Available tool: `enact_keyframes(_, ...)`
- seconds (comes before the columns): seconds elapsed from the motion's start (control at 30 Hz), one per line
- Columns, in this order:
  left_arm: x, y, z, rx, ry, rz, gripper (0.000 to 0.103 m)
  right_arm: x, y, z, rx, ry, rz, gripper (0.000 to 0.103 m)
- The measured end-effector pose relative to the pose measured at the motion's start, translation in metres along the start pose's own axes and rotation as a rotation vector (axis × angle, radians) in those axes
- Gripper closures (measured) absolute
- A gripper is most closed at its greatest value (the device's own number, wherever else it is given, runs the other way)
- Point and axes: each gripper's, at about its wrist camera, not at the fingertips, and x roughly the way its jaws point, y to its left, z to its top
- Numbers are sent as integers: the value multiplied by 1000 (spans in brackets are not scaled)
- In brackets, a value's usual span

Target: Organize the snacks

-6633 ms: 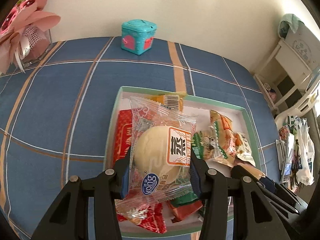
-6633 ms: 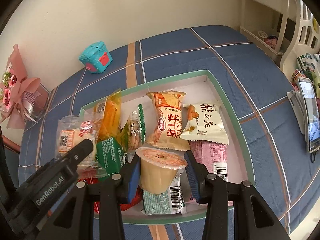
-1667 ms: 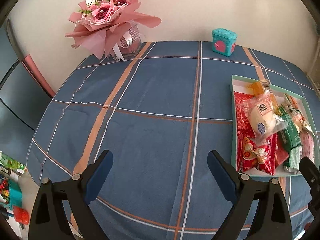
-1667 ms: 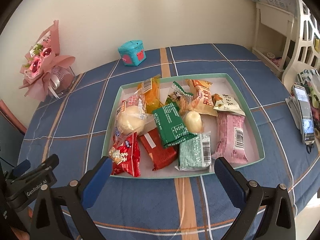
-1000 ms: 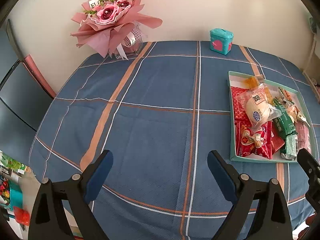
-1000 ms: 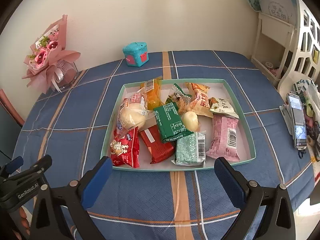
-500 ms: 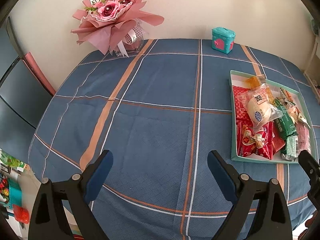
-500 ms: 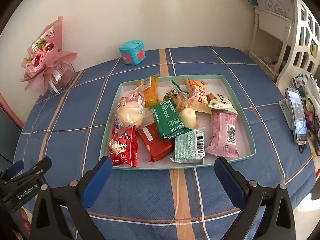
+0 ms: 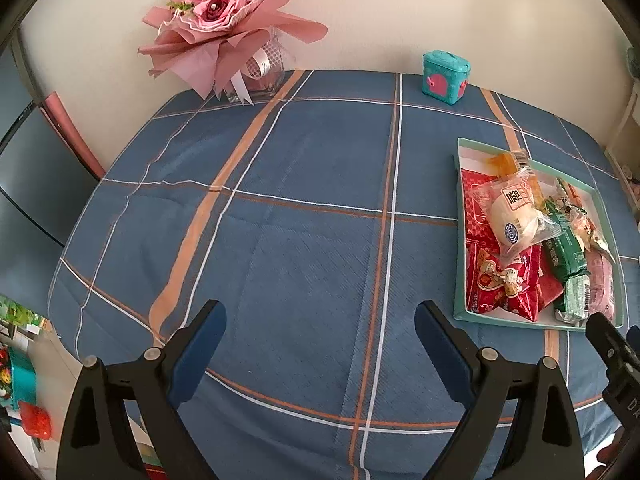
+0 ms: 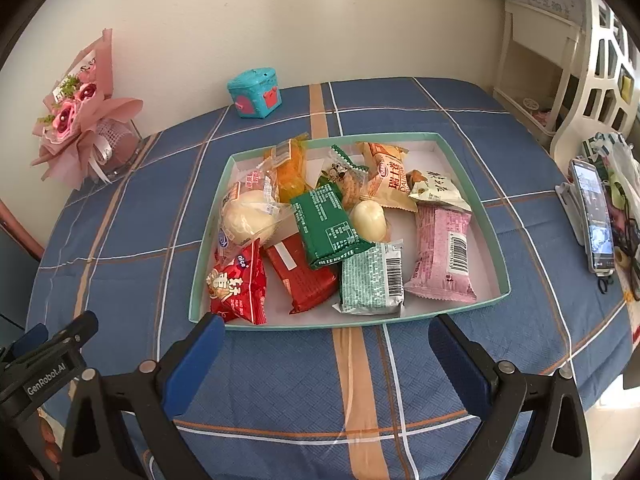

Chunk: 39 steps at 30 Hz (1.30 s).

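Observation:
A teal-rimmed white tray (image 10: pixel 472 184) sits on the blue plaid tablecloth and holds several snack packets. Among them are a clear-wrapped white bun (image 10: pixel 248 216), a green packet (image 10: pixel 326 224), a pink packet (image 10: pixel 442 254) and a red packet (image 10: pixel 238 284). My right gripper (image 10: pixel 326 340) is open and empty, just in front of the tray's near rim. My left gripper (image 9: pixel 320 328) is open and empty over bare cloth, well left of the tray (image 9: pixel 460 240). The bun (image 9: pixel 514 218) lies on top of red packets there.
A pink flower bouquet (image 9: pixel 224 24) in a glass vase and a teal tin box (image 9: pixel 444 76) stand at the table's far edge by the wall. A phone (image 10: pixel 592 216) on a stand and white shelving (image 10: pixel 560 60) are off the table's right side.
Earlier each gripper was shut on a snack over the tray. Both have since let go and drawn back, open and empty; in the last second they only shifted slightly.

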Motion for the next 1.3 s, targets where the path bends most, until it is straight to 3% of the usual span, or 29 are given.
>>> enact_keyframes(1.3,4,-11,-2,50,12,15,8,0,7,-1,-35,10,-10,0)
